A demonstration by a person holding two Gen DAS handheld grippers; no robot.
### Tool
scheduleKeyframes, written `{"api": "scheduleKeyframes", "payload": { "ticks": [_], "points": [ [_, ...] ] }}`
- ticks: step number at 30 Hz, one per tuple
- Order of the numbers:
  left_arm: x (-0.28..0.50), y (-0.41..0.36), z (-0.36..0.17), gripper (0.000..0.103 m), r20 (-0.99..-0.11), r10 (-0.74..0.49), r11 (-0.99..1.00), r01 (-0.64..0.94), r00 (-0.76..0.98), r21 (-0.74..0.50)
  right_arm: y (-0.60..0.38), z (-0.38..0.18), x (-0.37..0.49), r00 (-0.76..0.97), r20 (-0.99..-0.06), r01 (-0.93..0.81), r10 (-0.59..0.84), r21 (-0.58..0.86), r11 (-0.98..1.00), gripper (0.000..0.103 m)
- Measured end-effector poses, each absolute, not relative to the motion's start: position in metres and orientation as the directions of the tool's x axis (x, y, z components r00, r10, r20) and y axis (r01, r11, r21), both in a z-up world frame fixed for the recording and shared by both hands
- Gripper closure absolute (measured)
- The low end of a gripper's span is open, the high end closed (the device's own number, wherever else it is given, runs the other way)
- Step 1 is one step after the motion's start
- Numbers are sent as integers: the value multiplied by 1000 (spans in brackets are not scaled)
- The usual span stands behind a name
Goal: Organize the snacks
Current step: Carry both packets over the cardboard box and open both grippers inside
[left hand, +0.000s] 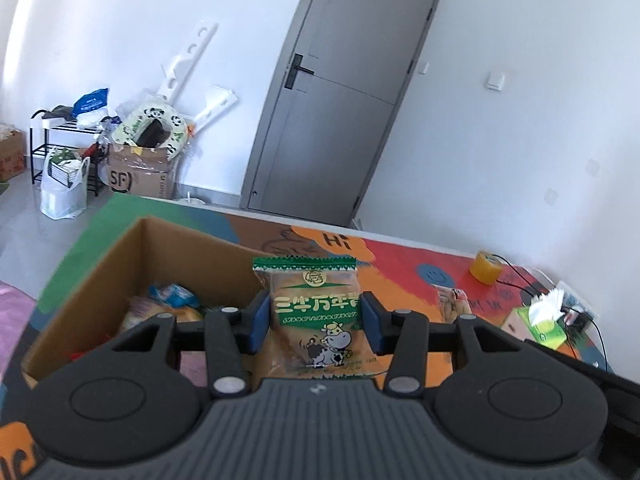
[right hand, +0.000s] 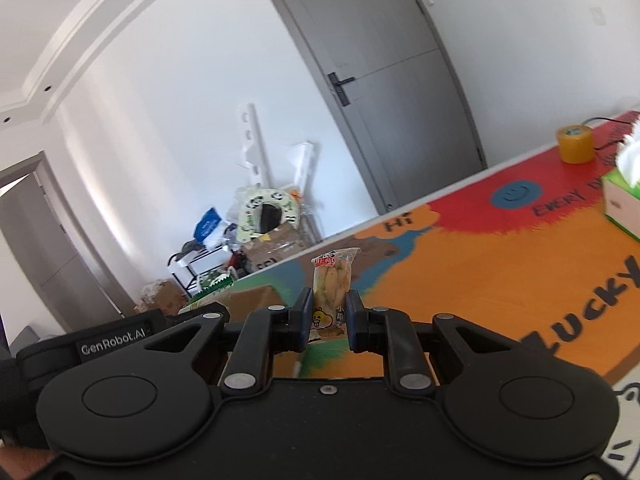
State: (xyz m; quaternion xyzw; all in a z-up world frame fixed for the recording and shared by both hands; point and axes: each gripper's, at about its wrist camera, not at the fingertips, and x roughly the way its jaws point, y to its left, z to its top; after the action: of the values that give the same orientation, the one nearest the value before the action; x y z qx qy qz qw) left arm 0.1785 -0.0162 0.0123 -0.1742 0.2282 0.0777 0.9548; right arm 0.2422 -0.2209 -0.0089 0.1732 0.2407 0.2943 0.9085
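- The left gripper (left hand: pixel 315 322) is clamped on a green-and-tan biscuit packet (left hand: pixel 310 312) with a cartoon cow; both blue pads press its sides and it stands upright between them.
- That packet hangs over the near right corner of an open cardboard box (left hand: pixel 96 280), which already holds several other wrapped snacks (left hand: pixel 172 300).
- The right gripper (right hand: pixel 329 318) is clenched on a slim clear snack pouch (right hand: pixel 332 284) with a red label; the pouch sticks up above the pads, over the colourful table mat (right hand: pixel 500 276).
- Another small snack packet (left hand: pixel 452 300) lies flat on the mat to the right of the box.
- A roll of yellow tape (right hand: pixel 575 144) and a green tissue box (right hand: pixel 622 204) sit near the mat's far edge.
- A grey door (left hand: pixel 340 92) stands shut behind the table.
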Motion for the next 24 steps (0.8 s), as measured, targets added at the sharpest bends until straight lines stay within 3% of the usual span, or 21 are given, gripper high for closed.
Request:
{"api": "scheduleKeyframes", "payload": {
  "ticks": [24],
  "points": [
    [172,82,16,56,-473,165,876,-349,865,-332,-136,7,247,640,-345,-555,687,411,724,84]
  ]
}}
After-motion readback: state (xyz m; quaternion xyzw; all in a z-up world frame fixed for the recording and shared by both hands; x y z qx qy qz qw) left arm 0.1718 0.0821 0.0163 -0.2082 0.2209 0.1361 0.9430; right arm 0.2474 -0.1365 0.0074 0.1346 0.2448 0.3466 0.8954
